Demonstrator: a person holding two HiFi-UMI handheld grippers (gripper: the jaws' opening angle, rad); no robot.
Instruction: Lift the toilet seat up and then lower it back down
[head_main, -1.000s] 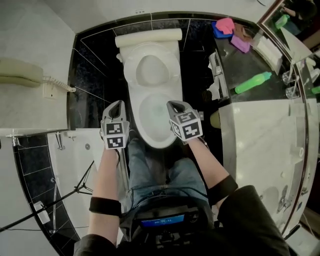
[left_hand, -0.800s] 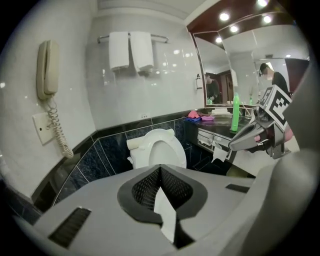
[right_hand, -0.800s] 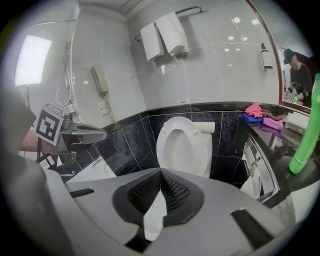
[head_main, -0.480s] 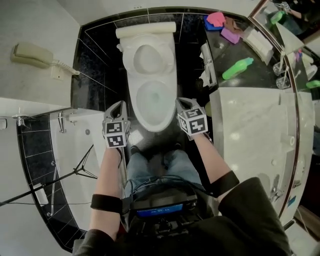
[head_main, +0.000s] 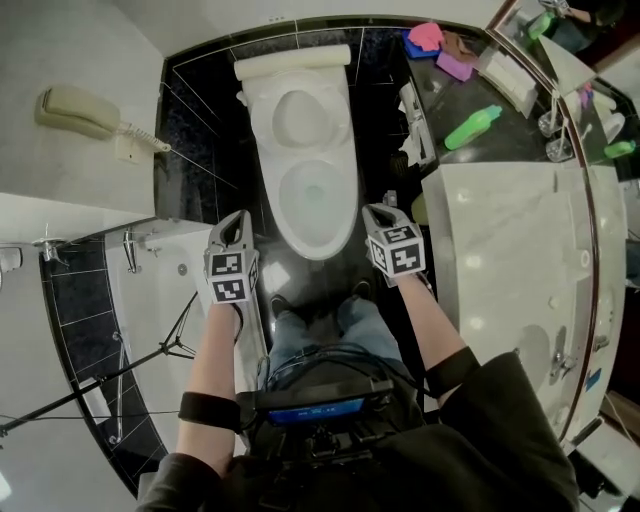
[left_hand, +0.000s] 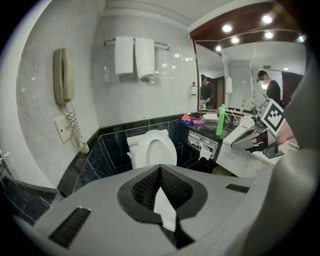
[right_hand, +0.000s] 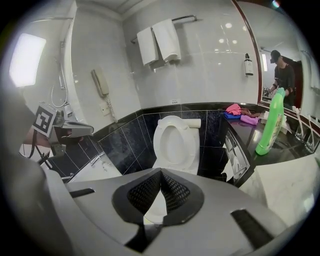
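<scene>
The white toilet (head_main: 310, 195) stands against the black tiled wall with its seat (head_main: 303, 115) raised upright against the tank. The open bowl shows below it. My left gripper (head_main: 236, 217) hangs left of the bowl's front, shut and empty, not touching the toilet. My right gripper (head_main: 382, 212) is at the bowl's right, also shut on nothing and clear of the rim. The left gripper view shows the raised seat (left_hand: 152, 147) beyond the closed jaws (left_hand: 160, 168), with the right gripper (left_hand: 252, 140) at the right. In the right gripper view the seat (right_hand: 175, 139) stands beyond the closed jaws (right_hand: 161, 173).
A marble counter (head_main: 500, 260) with a green bottle (head_main: 473, 127) and coloured cloths (head_main: 440, 45) runs along the right. A paper holder (head_main: 412, 125) sits beside the toilet. A wall phone (head_main: 85, 108) and a white tub rim (head_main: 150, 290) are on the left. My knees are below the bowl.
Both grippers have drawn back from the bowl's sides toward me, and the head view has pulled away from the toilet. The seat has stayed upright.
</scene>
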